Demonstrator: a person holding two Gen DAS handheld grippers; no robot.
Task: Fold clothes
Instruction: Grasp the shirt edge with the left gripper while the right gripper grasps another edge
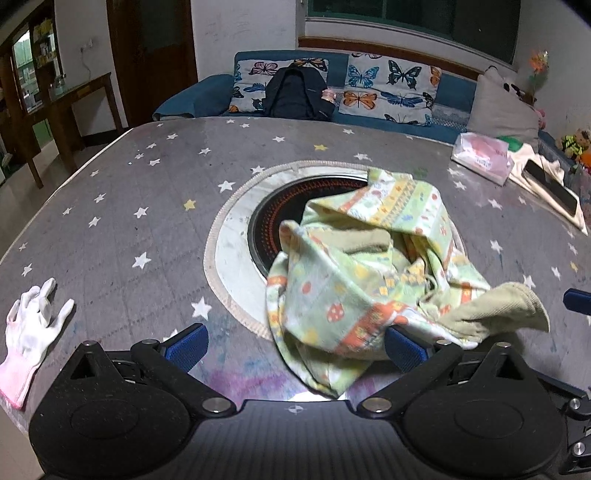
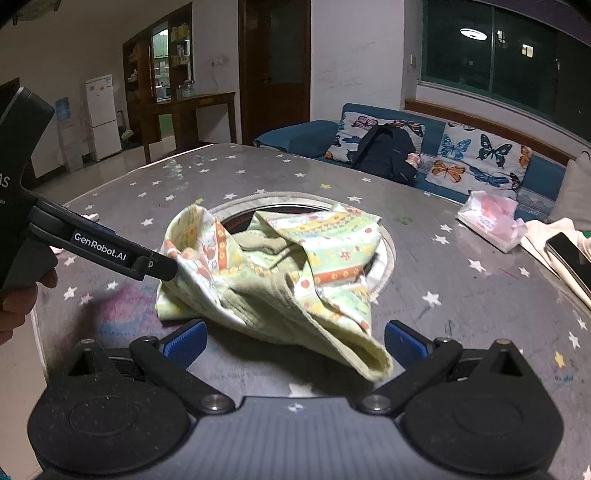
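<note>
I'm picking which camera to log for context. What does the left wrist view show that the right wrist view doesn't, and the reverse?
Only the left wrist view shows the white glove lying on the tablecloth at the near left, and the stuffed toys at the far right.

Only the right wrist view shows the left gripper's body from outside, reaching into the garment's edge, plus the white fridge and the ceiling light reflected in the window.

Both show the crumpled patterned garment over the round stove inset, the star-print tablecloth, the tissue pack, the phone and the butterfly cushions.

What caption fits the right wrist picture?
Open right gripper facing a crumpled patterned garment on the starry table.
</note>
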